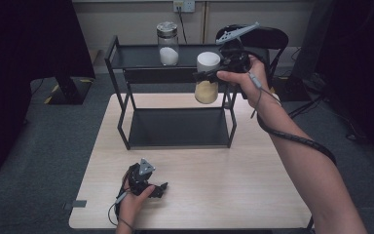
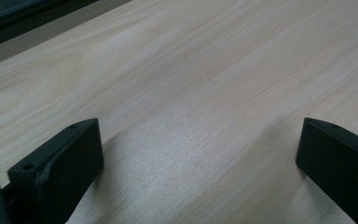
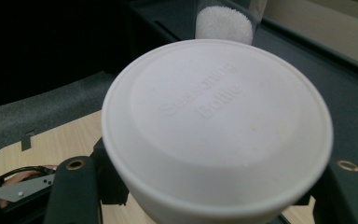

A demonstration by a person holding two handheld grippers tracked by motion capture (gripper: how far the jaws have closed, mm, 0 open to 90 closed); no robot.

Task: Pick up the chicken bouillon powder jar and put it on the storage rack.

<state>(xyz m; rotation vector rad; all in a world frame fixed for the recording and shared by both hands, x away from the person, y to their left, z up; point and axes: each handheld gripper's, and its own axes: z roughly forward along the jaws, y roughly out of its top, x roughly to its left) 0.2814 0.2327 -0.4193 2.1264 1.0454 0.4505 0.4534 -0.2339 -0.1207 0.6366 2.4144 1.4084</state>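
Observation:
A seasoning bottle (image 1: 207,90) with a white lid and yellowish powder hangs in the air at the front right of the black rack's top shelf (image 1: 136,56). My right gripper (image 1: 213,74) is shut on it just under the lid. In the right gripper view the white lid (image 3: 216,126) sits between the two jaws, with raised lettering on top. My left gripper (image 1: 158,189) rests on the table (image 1: 233,195) near the front edge, held by a hand. Its jaws stand wide apart over bare wood in the left gripper view (image 2: 200,158).
A glass jar (image 1: 168,44) with a silver lid and white grains (image 3: 224,21) stands on the top shelf. The rack's lower shelf (image 1: 177,126) lies on the table's far half. A dark chair (image 1: 272,39) stands behind the rack at the right.

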